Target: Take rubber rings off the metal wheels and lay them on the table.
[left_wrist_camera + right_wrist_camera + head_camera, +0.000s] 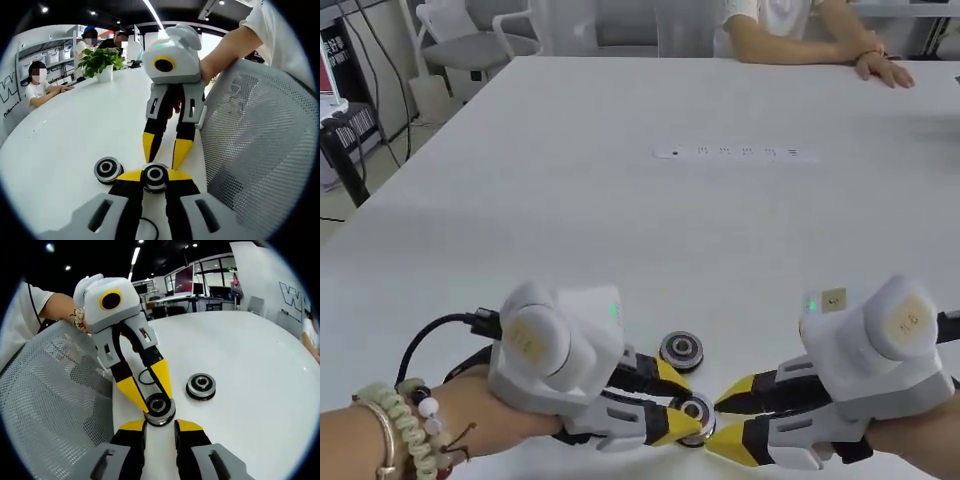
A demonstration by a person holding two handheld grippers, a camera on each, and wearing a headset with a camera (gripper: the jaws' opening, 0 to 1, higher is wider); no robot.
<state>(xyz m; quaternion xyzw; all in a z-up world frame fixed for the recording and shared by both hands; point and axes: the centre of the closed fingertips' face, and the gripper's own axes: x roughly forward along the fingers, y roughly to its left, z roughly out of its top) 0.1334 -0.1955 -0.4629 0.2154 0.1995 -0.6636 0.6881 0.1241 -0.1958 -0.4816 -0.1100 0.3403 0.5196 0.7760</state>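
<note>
A small metal wheel (696,411) with a dark rim sits at the near table edge, and my left gripper (684,408) is shut on it. In the left gripper view the wheel (155,178) is pinched between the yellow tips. My right gripper (721,420) faces it from the right, open, with its tips (165,149) just beyond the wheel. From the right gripper view, my right gripper (161,426) is spread just short of the wheel (160,410). A second wheel (681,350) lies loose on the table. A thin black loop (143,376) lies under the left gripper.
The white table (620,200) stretches far ahead. A white power strip (735,153) lies mid-table. A person's arms (820,40) rest on the far edge. A grey mesh chair (260,150) is close behind the near edge. A potted plant (100,60) stands at one end.
</note>
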